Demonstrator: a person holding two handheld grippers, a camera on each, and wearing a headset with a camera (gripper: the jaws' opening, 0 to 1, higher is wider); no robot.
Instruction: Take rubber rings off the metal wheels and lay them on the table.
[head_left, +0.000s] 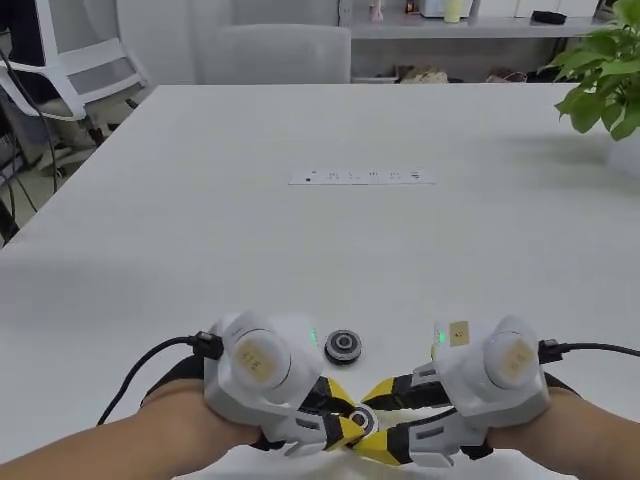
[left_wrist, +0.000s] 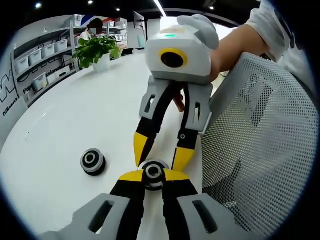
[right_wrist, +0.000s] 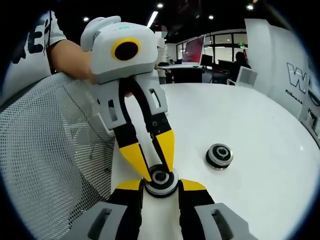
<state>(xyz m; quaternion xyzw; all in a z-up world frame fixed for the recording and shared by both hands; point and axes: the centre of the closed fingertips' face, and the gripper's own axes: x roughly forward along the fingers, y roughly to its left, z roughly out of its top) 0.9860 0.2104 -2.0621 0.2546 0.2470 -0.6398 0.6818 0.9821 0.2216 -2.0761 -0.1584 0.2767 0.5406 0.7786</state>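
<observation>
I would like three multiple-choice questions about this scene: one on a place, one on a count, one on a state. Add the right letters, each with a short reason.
1. Where does the loose wheel lie?
A. beside the plant
B. on the table, just beyond the grippers
C. on a chair

2. How many wheels are in view?
A. one
B. four
C. two

3. How is the held wheel kept?
A. between the jaws of both the left gripper and the right gripper
B. by one gripper alone
C. it lies free

Key: 1 B, it sits on the bare top past the jaws. 2 C, one held, one loose. 3 A, both gripper views show two pairs of jaws closed on it.
</observation>
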